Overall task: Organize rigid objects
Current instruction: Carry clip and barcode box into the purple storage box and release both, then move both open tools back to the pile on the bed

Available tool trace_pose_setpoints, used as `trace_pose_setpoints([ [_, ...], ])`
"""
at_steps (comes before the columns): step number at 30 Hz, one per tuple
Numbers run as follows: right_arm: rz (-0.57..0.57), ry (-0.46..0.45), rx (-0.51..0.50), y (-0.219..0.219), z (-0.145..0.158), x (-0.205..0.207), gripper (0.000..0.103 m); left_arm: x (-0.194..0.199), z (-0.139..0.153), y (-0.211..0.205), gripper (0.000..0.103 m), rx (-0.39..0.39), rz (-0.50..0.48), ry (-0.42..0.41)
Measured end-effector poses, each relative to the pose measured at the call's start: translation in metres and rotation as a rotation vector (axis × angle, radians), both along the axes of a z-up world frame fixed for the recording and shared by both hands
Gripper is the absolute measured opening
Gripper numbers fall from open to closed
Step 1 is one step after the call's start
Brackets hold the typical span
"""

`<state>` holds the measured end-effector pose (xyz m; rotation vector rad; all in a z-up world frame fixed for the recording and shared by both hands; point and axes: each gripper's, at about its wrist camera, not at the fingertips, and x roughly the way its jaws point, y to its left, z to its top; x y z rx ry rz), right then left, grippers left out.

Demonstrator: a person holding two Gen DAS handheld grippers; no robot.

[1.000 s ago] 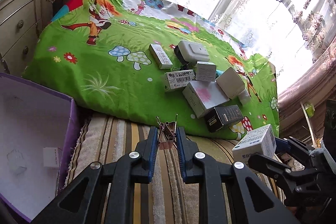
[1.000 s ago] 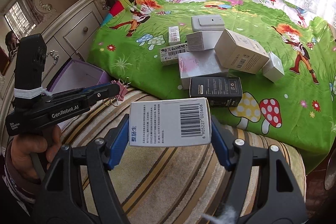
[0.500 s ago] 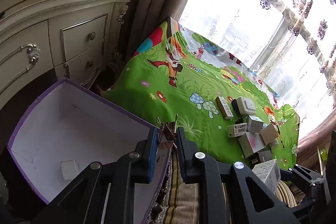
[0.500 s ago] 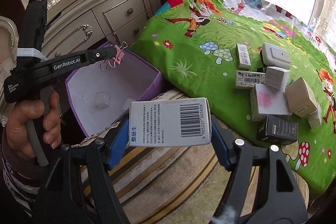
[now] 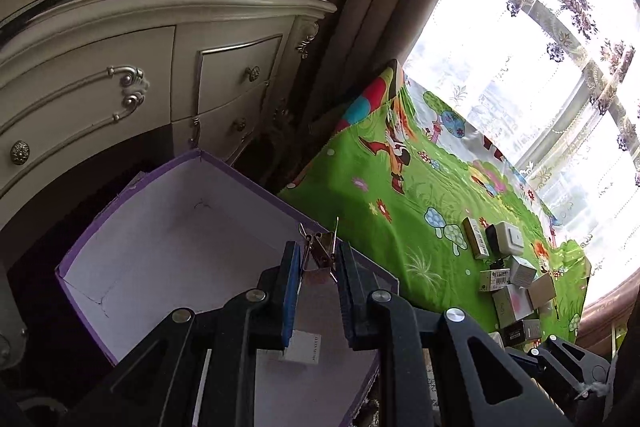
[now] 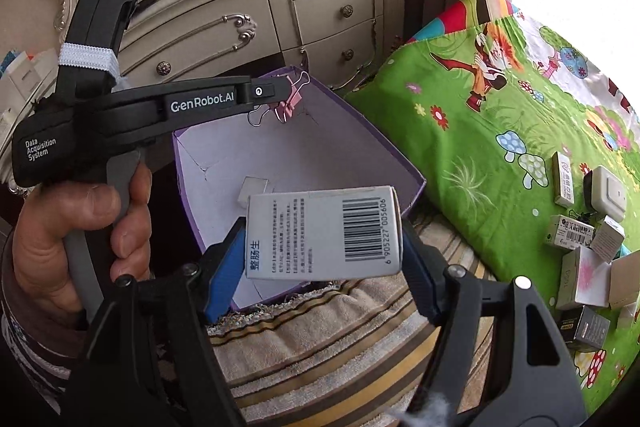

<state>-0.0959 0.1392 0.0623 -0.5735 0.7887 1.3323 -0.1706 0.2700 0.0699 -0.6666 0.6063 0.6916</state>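
With the left gripper [image 5: 318, 261] pinching the binder clip [image 6: 289, 101] and the right gripper [image 6: 326, 247] clamped on the white carton [image 6: 322, 233], release each low inside the purple box [image 6: 404, 169], away from its near edge.

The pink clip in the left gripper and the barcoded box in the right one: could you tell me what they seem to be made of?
Pink binder clip: probably painted sheet metal, with bare wire handles that glint in the light. Barcoded box: thin printed cardboard, going by its crisp folded edges and matte white faces. Purple box below them: stiffer paperboard, purple outside and plain white inside, with creased corners.
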Motion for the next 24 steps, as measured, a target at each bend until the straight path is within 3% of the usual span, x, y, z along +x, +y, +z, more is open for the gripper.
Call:
trace_pose_setpoints([
  [4, 0.052, -0.04, 0.028, 0.005, -0.001, -0.017, 0.076, -0.007, -0.003, 0.007, 0.025, -0.019, 0.035, 0.009],
  [6, 0.069, -0.061, 0.051, 0.002, 0.0, -0.02, 0.082, -0.007, -0.003, 0.008, 0.042, -0.014, 0.05, 0.026],
  [8, 0.077, -0.069, 0.069, -0.002, 0.001, -0.021, 0.087, -0.006, -0.002, 0.007, 0.066, 0.003, 0.067, 0.04],
  [10, 0.081, -0.072, 0.075, -0.005, 0.001, -0.02, 0.089, -0.002, 0.002, 0.003, 0.073, 0.033, 0.073, 0.062],
  [15, 0.07, -0.093, 0.081, -0.017, 0.002, -0.014, 0.093, 0.01, 0.022, -0.011, 0.081, 0.18, 0.126, 0.169],
  [19, 0.02, -0.154, 0.043, -0.032, 0.001, -0.005, 0.095, 0.011, 0.034, -0.024, 0.089, 0.261, 0.137, 0.115],
  [24, -0.102, -0.248, 0.039, -0.057, 0.004, 0.013, 0.097, 0.028, 0.038, -0.05, 0.093, 0.376, -0.001, 0.085],
])
